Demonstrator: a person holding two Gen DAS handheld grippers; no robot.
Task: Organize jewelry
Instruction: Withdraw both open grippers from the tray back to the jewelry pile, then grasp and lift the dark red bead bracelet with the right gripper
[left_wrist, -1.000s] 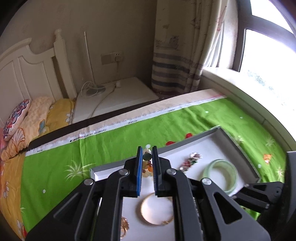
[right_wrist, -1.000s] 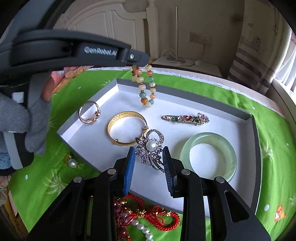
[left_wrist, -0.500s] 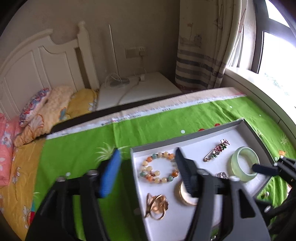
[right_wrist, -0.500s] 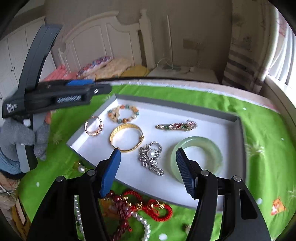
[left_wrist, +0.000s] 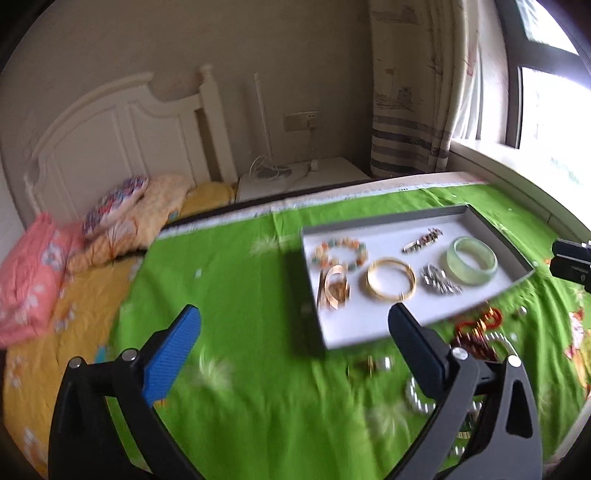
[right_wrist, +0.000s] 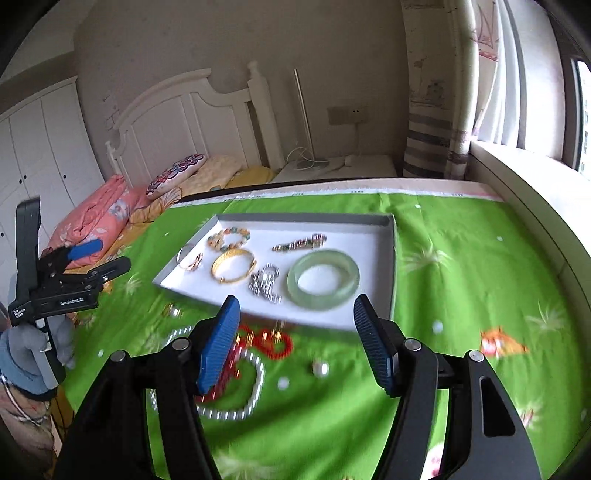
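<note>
1. Green cloth: matt printed fabric.
2. Tray: matt grey card-like walls, white floor.
3. Jade bangle: glossy, translucent.
4. Gold bangle: shiny metal.
5. Fingers: ribbed blue pads, matt black plastic.

I'm looking across a bedroom with plain beige walls. At ten o'clock in the right wrist view stands a white headboard, with white wardrobe doors at nine o'clock. Below the headboard lie a patterned pillow, a pink folded quilt and a yellow sheet. A green printed cloth covers the near surface. At twelve o'clock a white bedside cabinet carries cables, under a wall socket. At two o'clock a striped curtain hangs beside a bright window pouring daylight over the pale sill.
</note>
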